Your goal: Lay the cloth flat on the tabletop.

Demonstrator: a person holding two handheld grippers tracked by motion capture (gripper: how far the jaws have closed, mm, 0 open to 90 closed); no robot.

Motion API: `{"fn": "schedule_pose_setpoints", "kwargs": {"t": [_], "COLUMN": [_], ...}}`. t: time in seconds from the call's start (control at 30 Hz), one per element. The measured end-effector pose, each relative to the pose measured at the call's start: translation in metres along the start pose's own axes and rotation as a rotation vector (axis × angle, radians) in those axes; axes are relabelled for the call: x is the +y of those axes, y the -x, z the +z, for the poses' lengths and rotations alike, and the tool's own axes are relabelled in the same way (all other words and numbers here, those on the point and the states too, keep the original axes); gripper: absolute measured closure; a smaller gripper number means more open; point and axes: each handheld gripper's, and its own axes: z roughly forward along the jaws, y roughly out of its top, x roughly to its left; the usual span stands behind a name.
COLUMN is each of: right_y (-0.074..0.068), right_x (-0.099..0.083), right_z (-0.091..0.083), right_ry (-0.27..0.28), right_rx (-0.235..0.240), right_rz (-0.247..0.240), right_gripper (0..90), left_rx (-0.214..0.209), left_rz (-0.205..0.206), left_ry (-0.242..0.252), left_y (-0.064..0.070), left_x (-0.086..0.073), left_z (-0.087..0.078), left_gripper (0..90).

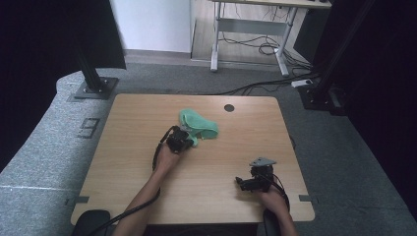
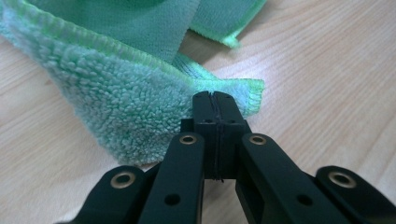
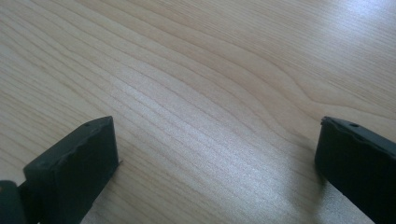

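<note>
**Green Microfibre Cloth: Corner Gripped, Handling Not Complete**

Green microfibre cloth (image 1: 197, 125) lies crumpled on the wooden surface (image 1: 123, 162), slightly beyond its centre and toward the far edge. In the left gripper view the cloth (image 2: 121, 88) shows a fluffy pile side, a smoother side folded over behind it, and a stitched hem.

Left tool (image 1: 183, 141): clenched. In the left gripper view its jaws stand pressed together at the hemmed corner, and the corner appears pinched between them (image 2: 215, 100). The corner sits low, at or just above the surface.

Right tool (image 1: 244, 183): released. In the right gripper view its jaws stand wide apart over bare wood (image 3: 217, 154), well apart from the cloth, near the person's edge of the surface.

Progress, as a judgement: the first grasp is made. The cloth remains bunched, with no flat spread and no neat fold visible. Pulling it out, and any use of the right tool on a second corner, is left to do.

Markings: no brand, label or tag is readable on the cloth or on either tool. A large figure resembling a "9" is marked on the grey floor (image 1: 88, 128) left of the surface.
</note>
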Motion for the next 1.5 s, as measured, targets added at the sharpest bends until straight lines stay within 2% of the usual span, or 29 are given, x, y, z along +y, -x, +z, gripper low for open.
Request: {"fn": "schedule_pose_setpoints", "kwargs": {"t": [0.1,0.2,0.4,0.43,0.5,0.67,0.8,0.83,0.93,0.97,1.07,1.23,1.37,1.5], "right_y": [0.0,0.0,0.0,0.0,0.0,0.0,-0.001,-0.004,-0.008,-0.008,-0.017,-0.024,-0.032,-0.037], "right_x": [0.0,0.0,0.0,0.0,0.0,0.003,0.008,0.013,0.022,0.022,0.035,0.051,0.075,0.089], "right_z": [0.0,0.0,0.0,0.0,0.0,0.0,0.001,0.002,0.007,0.007,0.014,0.023,0.037,0.049], "right_ry": [0.0,0.0,-0.001,-0.002,-0.003,-0.029,-0.041,-0.038,-0.033,-0.033,-0.035,-0.027,-0.011,-0.007], "right_rx": [0.0,0.0,0.002,0.004,0.008,0.012,0.018,0.041,0.086,0.086,0.103,0.122,0.148,0.151], "right_rz": [0.0,0.0,-0.002,-0.004,-0.006,-0.012,-0.013,-0.019,-0.026,-0.026,-0.065,-0.086,-0.098,-0.115], "right_gripper": [0.0,0.0,0.0,0.0,0.0,0.0,5.7,10.4,13.3,13.3,18.9,26.1,34.7,35.6], "left_rx": [-0.01,-0.042,-0.078,-0.095,-0.1,-0.128,-0.143,-0.144,-0.143,-0.143,-0.143,-0.148,-0.148,-0.149], "left_rz": [-0.001,-0.009,-0.006,-0.007,-0.008,-0.007,-0.015,-0.014,-0.021,-0.021,-0.034,-0.039,-0.033,-0.031], "left_ry": [0.0,0.011,0.028,0.033,0.037,0.043,0.053,0.05,0.046,0.046,0.044,0.05,0.054,0.059], "left_y": [0.001,0.002,0.007,0.009,0.01,0.018,0.021,0.022,0.02,0.02,0.018,0.018,0.018,0.017], "left_x": [-0.004,-0.011,-0.021,-0.026,-0.029,-0.043,-0.054,-0.059,-0.066,-0.066,-0.072,-0.077,-0.077,-0.078], "left_z": [-0.006,-0.016,-0.029,-0.034,-0.037,-0.048,-0.057,-0.06,-0.06,-0.06,-0.059,-0.058,-0.058,-0.058], "left_gripper": [89.3,89.2,89.2,89.1,89.1,88.8,88.5,88.4,88.1,88.1,87.9,87.6,87.5,87.5]}}
